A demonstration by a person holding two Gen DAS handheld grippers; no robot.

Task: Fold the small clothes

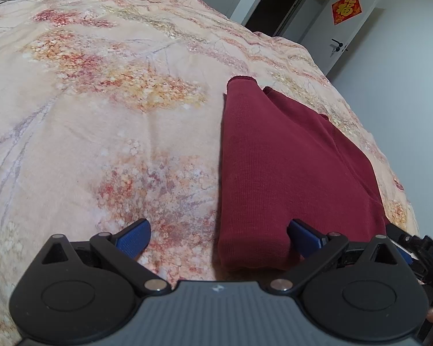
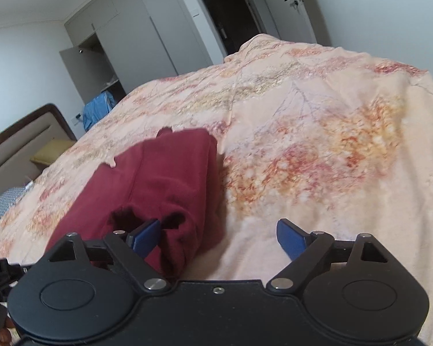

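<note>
Both of our grippers sit low over the bed, each with its blue pads spread wide and nothing between them. Our left gripper (image 1: 218, 238) straddles the near left corner of the folded red garment (image 1: 277, 158): one pad is over the floral bedspread (image 1: 86, 101), the other over the red cloth. Our right gripper (image 2: 218, 239) does the mirror of that, its left pad just at the garment's (image 2: 158, 178) bunched near end, where two dark openings gape, and its right pad over bare bedspread (image 2: 332, 144). Whether either pad actually touches fabric we cannot tell.

The garment lies as a long narrow stack near the bed's edge, folded lengthwise, layers showing along its sides. The far end looks tidy; the near end, in the right wrist view, is loose and rumpled.

From here we judge the risks to be these:
- Closing on the near end may catch only the top layer, so lifting peels the stack open instead of folding it over.
- The rumpled openings could snag a pad and drag the whole bundle.
- The soft, yielding bedspread may get pinched together with the garment.
- Uneven lifting by our two grippers would skew the fold.
- Pulling toward the bed's edge could let the bundle slide off.
</note>
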